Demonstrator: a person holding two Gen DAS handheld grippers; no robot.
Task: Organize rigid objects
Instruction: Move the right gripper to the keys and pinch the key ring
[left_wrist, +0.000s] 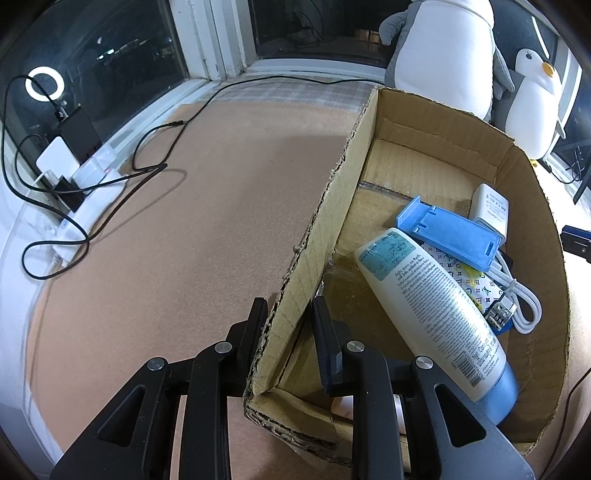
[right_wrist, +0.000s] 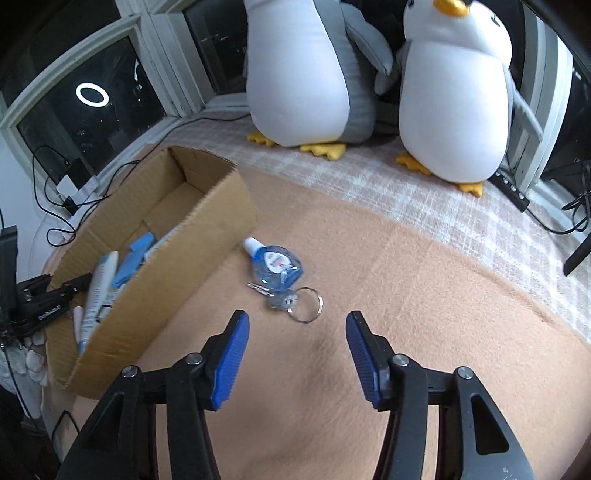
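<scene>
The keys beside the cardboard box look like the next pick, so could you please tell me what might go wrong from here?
1. The keys lie flat on soft blanket; the open right tongs may snag fabric or slip off them.
2. The key ring lies close to the small sanitizer bottle; whether they are attached is unclear, so the bottle might drag along.
3. The left tongs pinch the cardboard box wall; its torn edge could rip or tilt.

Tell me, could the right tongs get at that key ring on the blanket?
Probably yes. The right tongs stand open just short of the key ring, with only bare blanket between; the cardboard box sits off to one side.
</scene>
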